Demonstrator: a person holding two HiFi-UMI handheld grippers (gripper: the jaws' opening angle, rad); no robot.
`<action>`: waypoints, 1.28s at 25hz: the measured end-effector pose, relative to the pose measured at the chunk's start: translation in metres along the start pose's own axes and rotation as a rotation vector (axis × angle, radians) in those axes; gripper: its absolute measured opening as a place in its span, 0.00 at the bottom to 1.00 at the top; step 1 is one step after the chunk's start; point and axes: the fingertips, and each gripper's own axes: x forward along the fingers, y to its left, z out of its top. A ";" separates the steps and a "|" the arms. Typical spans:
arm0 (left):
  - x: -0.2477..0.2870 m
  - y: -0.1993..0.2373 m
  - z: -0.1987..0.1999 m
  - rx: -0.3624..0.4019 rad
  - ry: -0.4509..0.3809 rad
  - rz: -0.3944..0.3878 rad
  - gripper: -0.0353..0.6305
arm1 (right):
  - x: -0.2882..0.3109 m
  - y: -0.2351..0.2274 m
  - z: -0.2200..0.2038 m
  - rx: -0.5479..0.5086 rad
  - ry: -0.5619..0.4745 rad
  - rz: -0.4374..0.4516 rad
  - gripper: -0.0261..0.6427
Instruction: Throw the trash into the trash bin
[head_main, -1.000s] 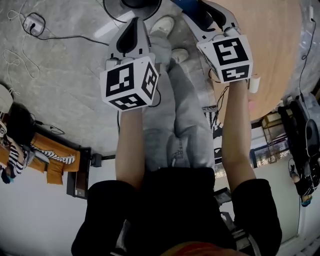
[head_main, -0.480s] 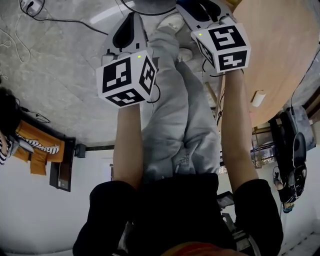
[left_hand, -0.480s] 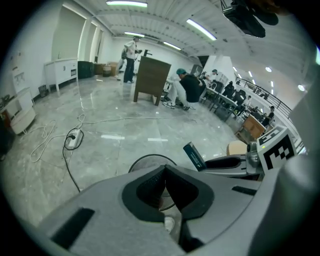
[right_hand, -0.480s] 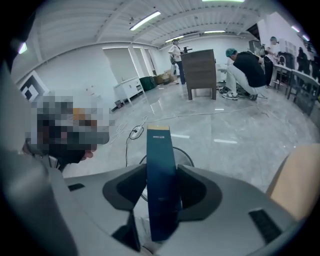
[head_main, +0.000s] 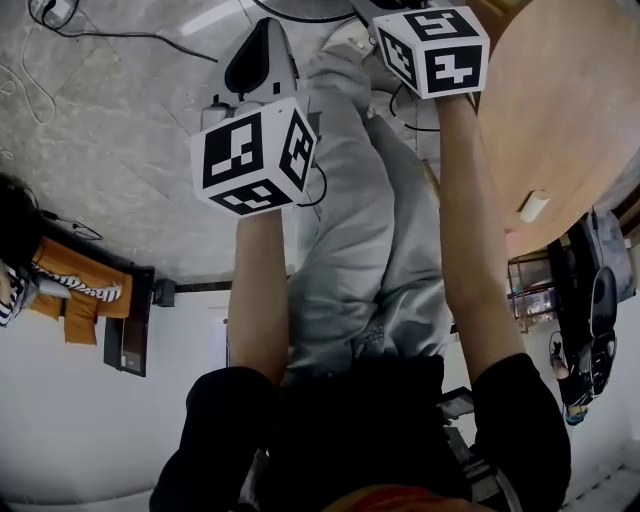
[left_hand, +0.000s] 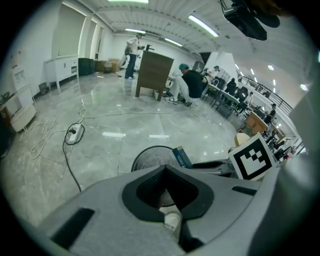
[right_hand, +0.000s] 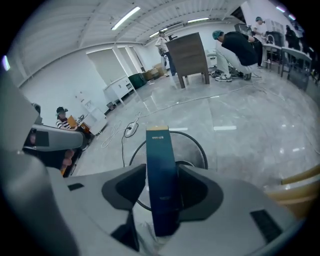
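A tall dark blue box (right_hand: 161, 175) stands upright between the pads of my right gripper (right_hand: 161, 172), which is shut on it. The box hangs over the round black-rimmed trash bin (right_hand: 196, 144) on the grey floor. In the left gripper view the same box (left_hand: 182, 156) shows by the bin's rim (left_hand: 145, 154), with the right gripper's marker cube (left_hand: 252, 157) beside it. My left gripper (left_hand: 165, 169) is shut with nothing in it and points down at the bin. In the head view both marker cubes (head_main: 255, 160) (head_main: 432, 50) sit near the bin (head_main: 290, 8) at the top edge.
A round wooden table (head_main: 560, 110) lies to the right of my right arm. The person's grey trousers (head_main: 350, 230) and shoes stand between the arms. A power strip (left_hand: 75, 132) and cables trail over the floor to the left. People and a wooden cabinet (left_hand: 154, 72) are far back.
Both grippers have gone down toward the bin. In the head view the right cube has slid up to the top edge; the left cube has barely shifted. The box stays gripped.
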 end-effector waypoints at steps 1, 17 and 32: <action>0.000 -0.002 0.000 0.005 0.002 -0.002 0.06 | 0.000 -0.002 -0.001 0.002 0.001 -0.010 0.33; -0.021 -0.095 0.043 0.201 0.015 -0.148 0.06 | -0.130 0.007 0.010 0.151 -0.203 -0.072 0.07; -0.054 -0.271 0.037 0.540 0.068 -0.437 0.06 | -0.311 -0.045 -0.045 0.464 -0.450 -0.382 0.06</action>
